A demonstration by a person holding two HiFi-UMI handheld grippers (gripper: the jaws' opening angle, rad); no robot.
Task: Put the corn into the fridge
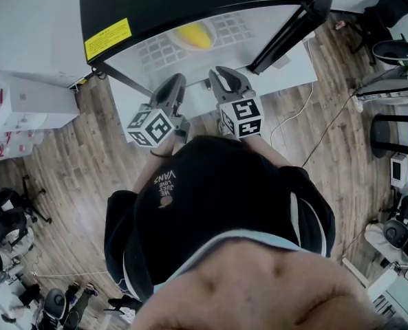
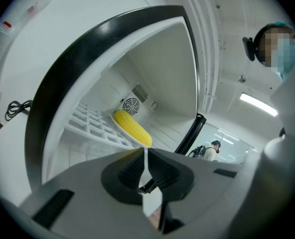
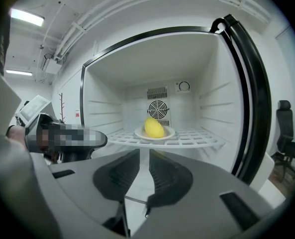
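Note:
The yellow corn (image 1: 195,36) lies on a white plate (image 3: 168,133) on the white grid shelf (image 3: 199,139) inside the open fridge. The corn (image 2: 131,126) shows in the left gripper view and the corn (image 3: 153,127) sits in the middle of the right gripper view. Both grippers are outside the fridge, side by side before its opening, pointing in. My left gripper (image 1: 178,82) (image 2: 146,151) is shut and empty. My right gripper (image 1: 226,74) (image 3: 144,153) has its jaws a narrow gap apart with nothing between them.
The fridge door (image 3: 256,108) stands open at the right. The fridge rests on a white platform (image 1: 290,67) above a wooden floor. A white box (image 1: 31,105) sits at the left, office chairs (image 1: 389,53) at the right. A person (image 2: 210,151) stands far off.

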